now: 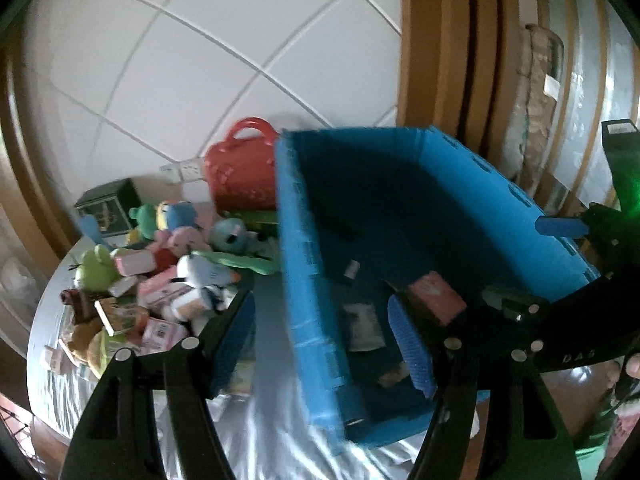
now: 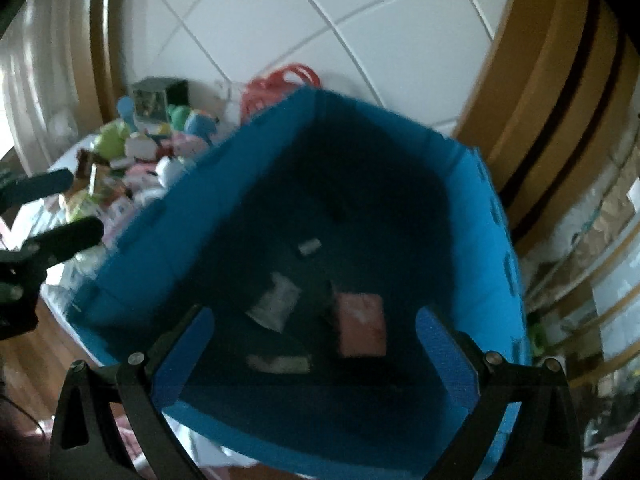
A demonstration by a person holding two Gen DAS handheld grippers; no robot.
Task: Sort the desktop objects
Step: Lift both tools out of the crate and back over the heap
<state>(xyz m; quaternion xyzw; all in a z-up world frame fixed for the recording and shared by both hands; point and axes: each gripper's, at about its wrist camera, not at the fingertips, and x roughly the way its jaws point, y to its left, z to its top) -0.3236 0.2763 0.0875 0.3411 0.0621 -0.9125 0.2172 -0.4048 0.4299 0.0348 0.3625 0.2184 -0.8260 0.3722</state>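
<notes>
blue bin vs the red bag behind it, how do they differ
The blue bin is a large, open-topped, straight-walled box with a few small items on its floor; the red bag is smaller and rounded, with a looped handle, its contents unseen. The bin sits nearer the grippers, the bag against the wall. Both stand on the table.

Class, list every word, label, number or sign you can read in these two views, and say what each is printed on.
"DAS": pale letters on the right gripper, only partly legible.
Barcode on a pink box in the pile: digits too small.
Dark green box: gold print blurred.
Items in the blue bin: labels blurred.
</notes>
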